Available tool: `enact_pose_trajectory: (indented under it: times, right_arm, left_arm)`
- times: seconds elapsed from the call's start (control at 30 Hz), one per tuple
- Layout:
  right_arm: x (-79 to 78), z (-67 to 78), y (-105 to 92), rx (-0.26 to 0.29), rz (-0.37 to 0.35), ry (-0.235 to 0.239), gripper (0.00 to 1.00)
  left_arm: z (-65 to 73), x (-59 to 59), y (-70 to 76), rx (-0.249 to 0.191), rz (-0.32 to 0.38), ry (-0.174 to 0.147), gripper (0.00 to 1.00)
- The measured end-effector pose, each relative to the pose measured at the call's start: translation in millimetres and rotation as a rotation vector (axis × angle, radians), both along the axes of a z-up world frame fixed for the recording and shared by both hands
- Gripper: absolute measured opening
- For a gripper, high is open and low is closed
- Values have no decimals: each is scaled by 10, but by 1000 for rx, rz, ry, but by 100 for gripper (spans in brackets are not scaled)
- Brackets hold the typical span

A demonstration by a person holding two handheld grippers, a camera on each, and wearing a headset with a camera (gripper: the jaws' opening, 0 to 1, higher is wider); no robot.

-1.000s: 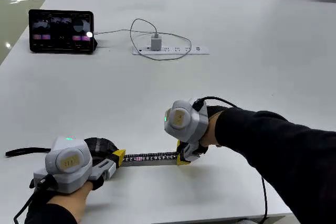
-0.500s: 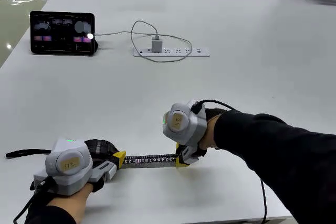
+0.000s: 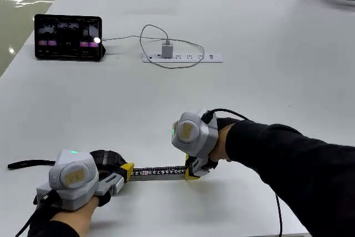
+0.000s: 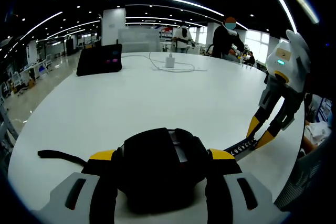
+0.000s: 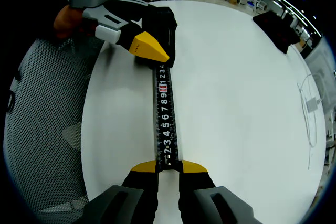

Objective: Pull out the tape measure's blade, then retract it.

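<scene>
Moved little since a second ago: at most a slight drift of the right tongs (image 5: 168,167) toward the left tongs (image 4: 161,156), with most of the apparent slide of the far objects put down to the headset tilting. Clenched with the right tongs on the hooked tip of the blade (image 5: 164,114), yellow pads meeting over it. Clamped with the left tongs around the black tape measure (image 3: 106,158), one pad on each flank. Rests on the counter (image 3: 249,81) near its front edge, with only a short stretch of blade drawn out straight and flat between the two tongs, and a black strap (image 3: 28,164) trailing off to the left. Looks early in the pull, with retraction not yet due. Risks a slip at the thin tip under a sharper pull or a slacker pinch, then a spring-driven whip back into the case. Risks the case twisting or skidding across the smooth top under a pull off the blade's line. Risks a kink from lifting or rolling the tip with more blade out. Works on a broad, plain white surface, smooth and faintly glossy, carrying a lit tablet (image 3: 67,37) propped at the far left and a white power strip (image 3: 183,58) with a charger and looped cable, both well apart from the tape. Beyond, an open, brightly lit hall with strip lights overhead, people (image 4: 226,38) standing at the far side, and a mesh chair (image 5: 47,129) just beside the near edge.
</scene>
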State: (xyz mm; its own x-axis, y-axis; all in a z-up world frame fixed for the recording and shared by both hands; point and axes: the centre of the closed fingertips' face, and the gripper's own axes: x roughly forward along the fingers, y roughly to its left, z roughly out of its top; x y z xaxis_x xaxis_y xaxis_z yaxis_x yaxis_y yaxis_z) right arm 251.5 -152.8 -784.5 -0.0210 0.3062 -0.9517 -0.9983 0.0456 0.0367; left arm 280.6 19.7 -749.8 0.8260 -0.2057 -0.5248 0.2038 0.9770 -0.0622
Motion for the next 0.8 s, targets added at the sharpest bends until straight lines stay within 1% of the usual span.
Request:
enact_pose_trajectory:
  times: [0.3,0.6,0.8]
  right_arm:
    - [-2,-3,28,-2,6,-2,11]
    - [2,0,48,-2,2,-2,11]
    - [-1,1,65,-2,5,-5,11]
  left_arm:
    - [-1,0,3,-3,1,-1,64]
    - [-4,-7,4,13,-5,6,63]
    - [-2,-7,6,10,-5,6,63]
